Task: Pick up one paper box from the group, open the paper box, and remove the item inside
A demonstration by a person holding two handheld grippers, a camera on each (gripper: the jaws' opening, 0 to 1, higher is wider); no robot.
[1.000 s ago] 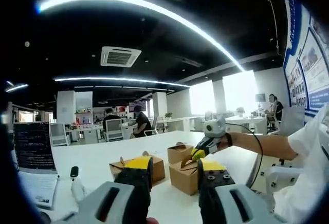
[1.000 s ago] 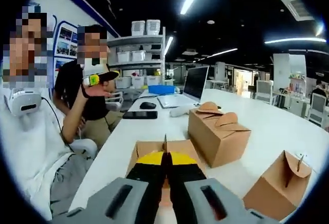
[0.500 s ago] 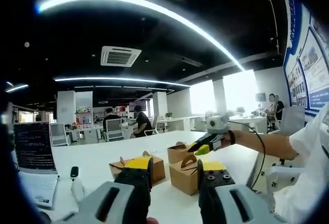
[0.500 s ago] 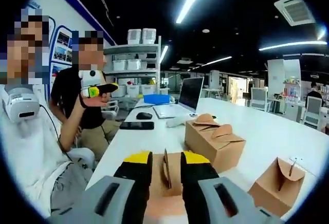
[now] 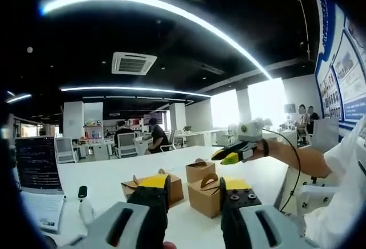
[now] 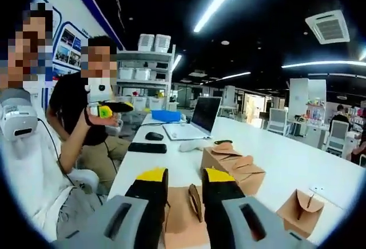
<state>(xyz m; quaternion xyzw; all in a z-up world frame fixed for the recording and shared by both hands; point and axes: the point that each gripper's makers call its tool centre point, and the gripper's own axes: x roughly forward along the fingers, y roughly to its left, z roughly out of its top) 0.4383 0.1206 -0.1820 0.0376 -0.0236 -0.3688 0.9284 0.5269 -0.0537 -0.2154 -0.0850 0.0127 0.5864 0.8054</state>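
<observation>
Three paper boxes sit on a white table; in the right gripper view the near box lies between the right gripper's yellow-tipped jaws, its upright handle flap in the gap; the jaws stand apart and do not visibly pinch it; whether they touch its sides I cannot tell; a second box stands just beyond, to the right, with two rounded flaps on top; a third box stands apart, lower right.

In the left gripper view the same group shows from the other side: front box, back box, left box; the left gripper has its jaws parted, low over the table in front of the boxes, holding nothing; the right gripper comes in from the right, raised above the boxes, clear of them.

Further out in the right gripper view: a laptop, a mouse and a phone on the table; a seated person beside it; shelves with bins behind.

In the left gripper view a screen stands at the left; people sit at far desks.
</observation>
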